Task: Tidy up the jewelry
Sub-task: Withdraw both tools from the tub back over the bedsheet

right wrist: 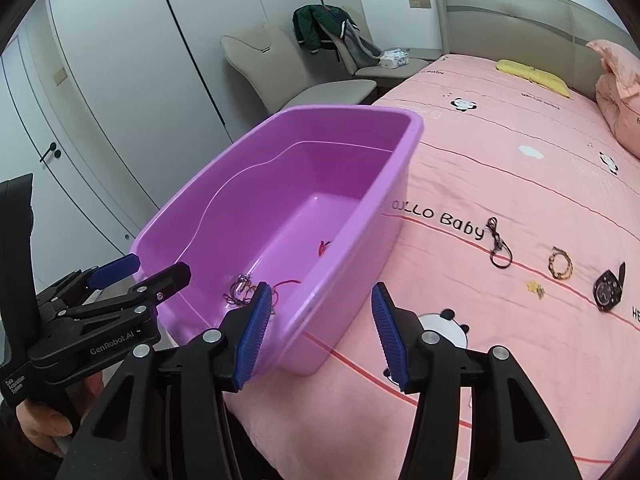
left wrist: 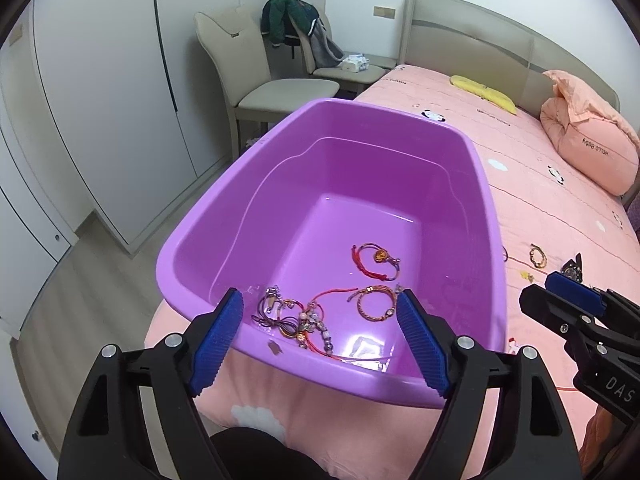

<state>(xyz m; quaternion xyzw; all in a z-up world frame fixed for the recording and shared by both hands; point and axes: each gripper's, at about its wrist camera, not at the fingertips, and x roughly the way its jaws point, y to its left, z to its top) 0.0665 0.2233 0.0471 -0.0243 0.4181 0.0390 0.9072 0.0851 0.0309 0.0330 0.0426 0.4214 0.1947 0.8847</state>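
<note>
A purple plastic tub [left wrist: 476, 184] [right wrist: 360, 248] sits on the pink bed. Inside lie several bracelets: a red cord one [left wrist: 376, 262], a gold braided one [left wrist: 374, 304] and a tangled pile [left wrist: 296, 322]. My left gripper [left wrist: 320, 332] is open and empty over the tub's near rim. My right gripper [right wrist: 318, 320] is open and empty beside the tub's right wall. On the bedspread to the right lie a black cord necklace [right wrist: 498, 244], a gold chain bracelet [right wrist: 560, 264], a small gold piece [right wrist: 536, 289] and a black watch [right wrist: 608, 288].
The pink bedspread [right wrist: 500, 152] has a folded pink quilt [left wrist: 588, 136] and a yellow pillow [left wrist: 484, 92] by the headboard. Two beige chairs [left wrist: 276, 88] with a green jacket stand beyond the tub. White wardrobe doors [left wrist: 100, 100] are on the left.
</note>
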